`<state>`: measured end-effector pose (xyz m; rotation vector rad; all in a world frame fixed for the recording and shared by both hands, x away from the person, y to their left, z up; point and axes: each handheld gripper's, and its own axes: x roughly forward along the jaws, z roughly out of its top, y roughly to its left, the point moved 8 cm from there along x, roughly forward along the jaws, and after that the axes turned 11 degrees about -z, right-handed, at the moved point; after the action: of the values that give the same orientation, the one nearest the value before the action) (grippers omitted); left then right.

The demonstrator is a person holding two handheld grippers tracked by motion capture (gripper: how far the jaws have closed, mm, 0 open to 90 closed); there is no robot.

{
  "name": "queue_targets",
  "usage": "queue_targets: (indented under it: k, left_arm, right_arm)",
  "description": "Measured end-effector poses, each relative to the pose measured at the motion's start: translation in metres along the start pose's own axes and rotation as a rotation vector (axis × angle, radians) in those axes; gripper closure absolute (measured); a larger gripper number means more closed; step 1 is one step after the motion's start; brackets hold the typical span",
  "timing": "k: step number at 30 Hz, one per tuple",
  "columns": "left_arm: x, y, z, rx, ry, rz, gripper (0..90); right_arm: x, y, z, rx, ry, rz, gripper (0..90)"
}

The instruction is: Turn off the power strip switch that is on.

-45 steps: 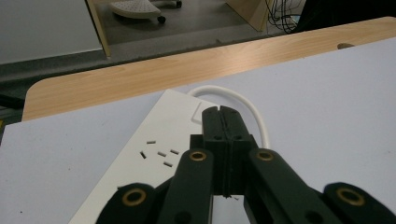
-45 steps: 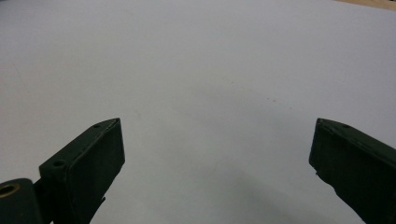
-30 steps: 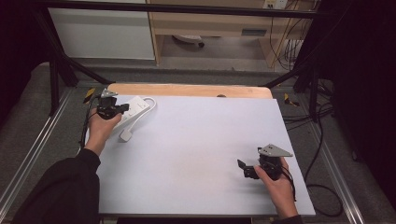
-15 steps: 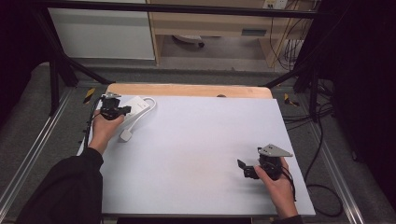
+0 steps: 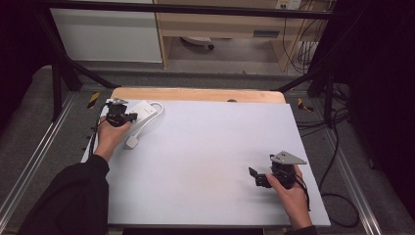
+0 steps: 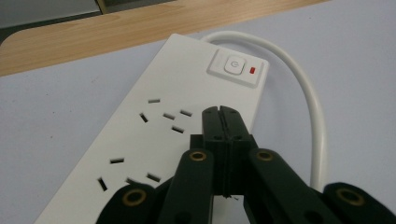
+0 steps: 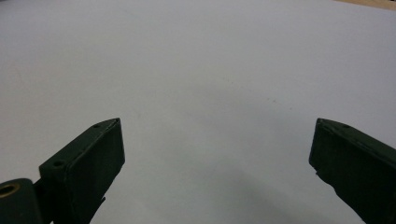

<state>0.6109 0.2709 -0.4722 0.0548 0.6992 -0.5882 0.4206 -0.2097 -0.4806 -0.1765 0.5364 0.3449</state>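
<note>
Two hand-held grippers are at work over the pale grey bench (image 5: 205,161), but one relation matters: the white plastic power strip with its rows of sockets (image 6: 154,135) lies directly under and ahead of the left hand-held gripper (image 6: 221,112), its long axis running away from the jaws toward the far end, where a square white switch with a small red lamp (image 6: 236,67) sits just beyond the tips. The left hand is by far the nearer; in the high view the right hand-held gripper (image 5: 259,177) rests well apart, near the opposite near corner of the bench. The left jaws are pressed together with nothing between them, poised above the strip's face; whether the tips touch it I cannot tell. A push on the switch looks the likely aim. The strip's white cable (image 6: 308,107) loops off beside the left hand-held gripper. The right jaws stand wide apart, empty, over bare bench.
</note>
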Motion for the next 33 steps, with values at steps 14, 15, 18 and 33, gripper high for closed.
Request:
queue_targets:
  k: [14, 15, 18, 33]
  left_arm:
    - [0.0033, 0.0002, -0.0025, 0.004, 0.016, 0.004, 90.0]
    - [0.0033, 0.0002, -0.0025, 0.004, 0.016, 0.004, 90.0]
    - [0.0045, 0.0005, -0.0028, 0.003, 0.014, 0.009, 90.0]
    - [0.0052, 0.0000, -0.0033, -0.003, 0.014, 0.002, 90.0]
  right_arm:
    - [0.0000, -0.0006, 0.0002, -0.001, -0.003, -0.001, 3.8]
    - [0.0000, -0.0006, 0.0002, -0.001, -0.003, -0.001, 3.8]
    - [0.0001, -0.0005, 0.0001, 0.001, -0.001, 0.000, 3.8]
    - [0.0000, -0.0004, -0.0001, -0.002, -0.001, -0.001, 3.7]
